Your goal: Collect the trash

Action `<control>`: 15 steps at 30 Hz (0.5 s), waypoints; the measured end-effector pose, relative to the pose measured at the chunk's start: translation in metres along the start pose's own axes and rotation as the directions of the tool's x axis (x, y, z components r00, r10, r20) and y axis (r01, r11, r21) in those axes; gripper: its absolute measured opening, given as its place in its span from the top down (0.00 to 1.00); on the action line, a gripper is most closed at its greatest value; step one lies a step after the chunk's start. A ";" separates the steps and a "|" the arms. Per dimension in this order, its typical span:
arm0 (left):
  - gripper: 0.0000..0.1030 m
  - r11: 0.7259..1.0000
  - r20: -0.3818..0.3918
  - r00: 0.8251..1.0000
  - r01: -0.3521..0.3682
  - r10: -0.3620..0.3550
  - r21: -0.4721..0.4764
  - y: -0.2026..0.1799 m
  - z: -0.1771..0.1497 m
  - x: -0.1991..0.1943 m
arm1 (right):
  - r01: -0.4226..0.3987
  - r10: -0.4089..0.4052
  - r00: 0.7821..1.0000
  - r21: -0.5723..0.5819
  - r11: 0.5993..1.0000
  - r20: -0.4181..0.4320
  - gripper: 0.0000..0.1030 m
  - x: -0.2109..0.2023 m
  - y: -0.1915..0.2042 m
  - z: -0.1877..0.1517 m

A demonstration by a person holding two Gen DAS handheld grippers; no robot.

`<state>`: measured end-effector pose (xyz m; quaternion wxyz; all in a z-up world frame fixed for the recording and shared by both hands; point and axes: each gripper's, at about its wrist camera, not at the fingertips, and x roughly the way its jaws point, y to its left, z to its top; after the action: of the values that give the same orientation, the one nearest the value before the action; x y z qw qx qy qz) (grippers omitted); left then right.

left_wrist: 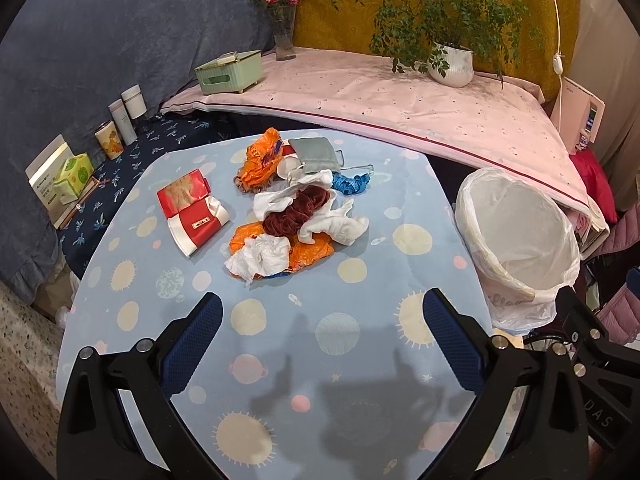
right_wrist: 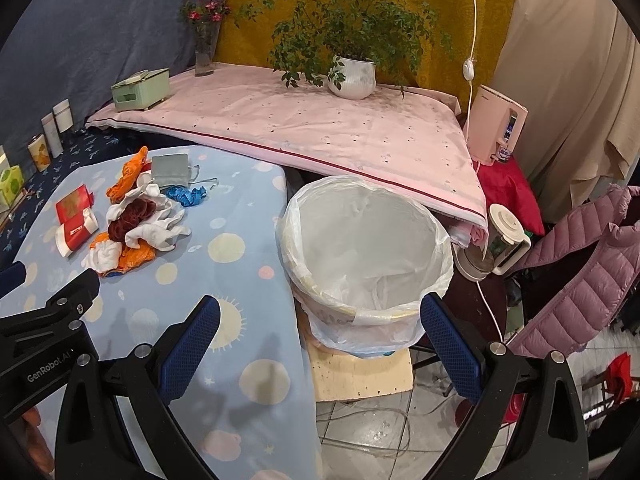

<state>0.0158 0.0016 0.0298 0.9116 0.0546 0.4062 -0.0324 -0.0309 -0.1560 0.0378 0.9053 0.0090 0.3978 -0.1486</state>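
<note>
A blue dotted table (left_wrist: pixel 360 360) is seen, with a trash pile (left_wrist: pixel 292 216) heaped at its middle. Just beside the table, a lined bin (right_wrist: pixel 360 248) is placed. The left gripper (left_wrist: pixel 322 320) and right gripper (right_wrist: pixel 320 324) are held spread apart, empty.

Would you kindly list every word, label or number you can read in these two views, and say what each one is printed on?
"GenRobot.AI" on the black frame of the left gripper, seen from the right wrist.
"DAS" on the black frame of the right gripper, seen from the left wrist; it may be cut off.
Script on the bin under its liner: too veiled to read.
Print on the red packet, tissue box and pink appliance: too small.
</note>
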 end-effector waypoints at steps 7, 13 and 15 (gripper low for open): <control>0.07 1.000 0.000 1.000 -0.003 0.003 -0.005 0.001 0.000 0.000 | 0.005 -0.005 1.000 0.001 1.000 -0.004 0.07 -0.001 0.001 0.001; 0.07 1.000 -0.002 1.000 -0.004 0.004 -0.002 0.002 0.001 0.000 | 0.008 -0.008 1.000 0.006 1.000 -0.008 0.07 -0.001 0.003 0.003; 0.07 1.000 -0.005 1.000 -0.001 0.001 -0.007 0.003 0.000 0.001 | 0.008 -0.008 1.000 0.004 1.000 -0.008 0.07 -0.001 0.004 0.003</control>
<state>0.0168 0.0041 0.0298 0.9107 0.0518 0.4087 -0.0305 -0.0281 -0.1526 0.0398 0.9032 0.0097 0.4009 -0.1530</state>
